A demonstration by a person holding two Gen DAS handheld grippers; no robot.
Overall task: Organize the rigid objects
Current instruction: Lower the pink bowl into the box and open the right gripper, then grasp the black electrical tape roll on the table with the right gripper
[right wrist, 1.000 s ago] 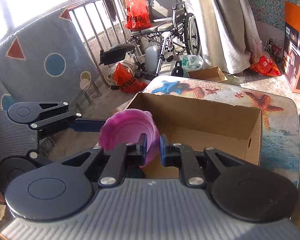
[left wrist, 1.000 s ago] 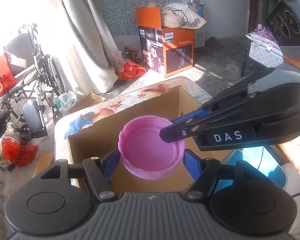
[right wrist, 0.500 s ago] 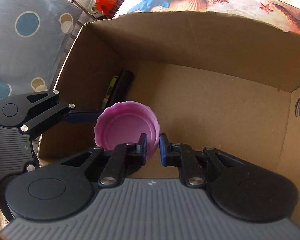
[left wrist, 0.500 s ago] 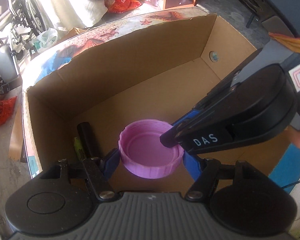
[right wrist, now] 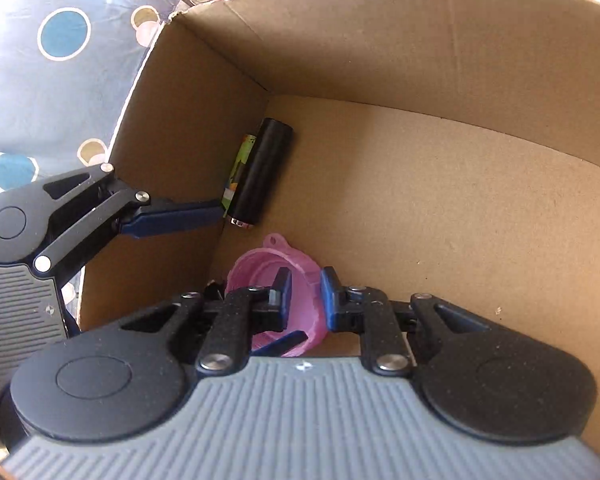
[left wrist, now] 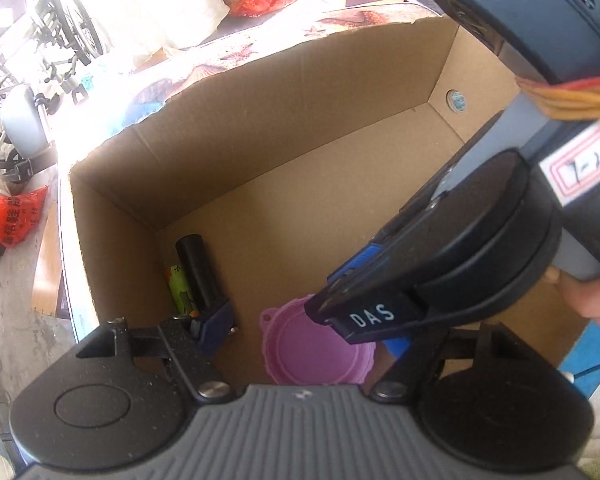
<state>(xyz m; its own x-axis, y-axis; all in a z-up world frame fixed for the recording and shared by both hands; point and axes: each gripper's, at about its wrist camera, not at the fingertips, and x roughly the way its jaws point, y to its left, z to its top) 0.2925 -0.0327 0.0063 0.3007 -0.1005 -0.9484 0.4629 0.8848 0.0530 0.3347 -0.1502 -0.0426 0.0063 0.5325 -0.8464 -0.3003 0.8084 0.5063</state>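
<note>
Resting low inside the cardboard box (right wrist: 420,60), pink lid (right wrist: 300,280) — right tool (right wrist: 304,294) straddles its rim, slightly parted; left tool (left wrist: 304,326) spread wide — black cylinder (right wrist: 260,172) nearby.

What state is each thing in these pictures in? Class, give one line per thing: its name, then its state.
Pink lid: low inside the box, rim between the right fingers, not visibly clamped.
Cardboard box: open at the top.
Black cylinder: lying on its side by the box wall.
Green item: lying between cylinder and wall.
Left hand-held gripper: open, clear of the lid.
Right hand-held gripper: open around the rim.
</note>
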